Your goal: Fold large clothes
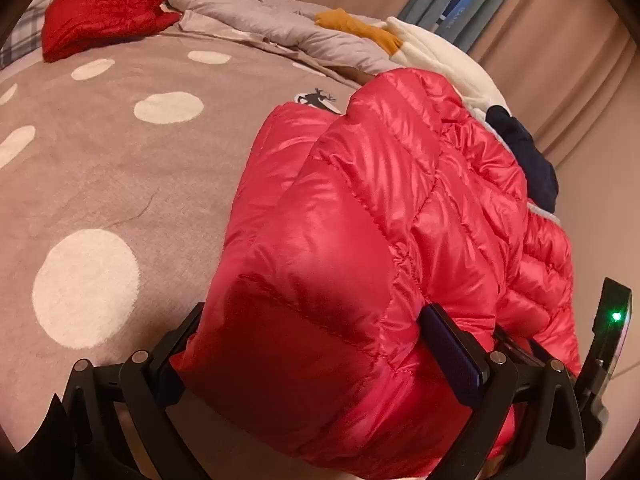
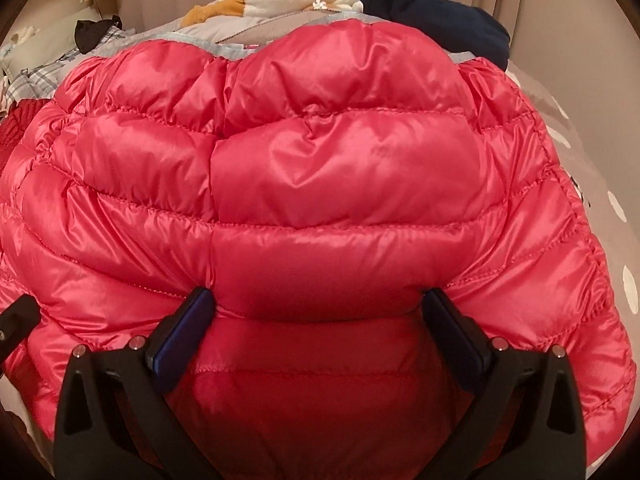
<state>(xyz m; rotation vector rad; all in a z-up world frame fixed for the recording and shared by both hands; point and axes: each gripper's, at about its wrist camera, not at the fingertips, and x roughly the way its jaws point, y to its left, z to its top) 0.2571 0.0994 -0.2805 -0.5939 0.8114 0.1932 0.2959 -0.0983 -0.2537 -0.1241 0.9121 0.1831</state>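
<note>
On the spotted bed cover (image 1: 100, 184), toward four o'clock in the left wrist view, lies the pink down jacket (image 1: 384, 208), bunched into a thick mound with its far edge lapping over a white fleece (image 1: 432, 60) and a navy garment (image 1: 524, 148). The left gripper (image 1: 316, 344) has a puffy end of the jacket, probably a sleeve or folded side panel, swelling between its fingers, which press into it from either side; the jaws stand fairly wide because the padding is bulky. The right gripper (image 2: 320, 328) likewise pinches a quilted roll at six o'clock in its own view, jaws wide around the fabric and the blue pads (image 2: 180, 336) sunk into it.

As for progress, the jacket looks partly gathered rather than neatly folded: layers overlap, yet the outline is uneven and the collar end at twelve o'clock in the right view stands humped. I judge the fold under way, with flattening and squaring left. A red garment (image 1: 104, 8) at eleven o'clock seems already folded, while the mustard item (image 1: 356, 28) and others await.
</note>
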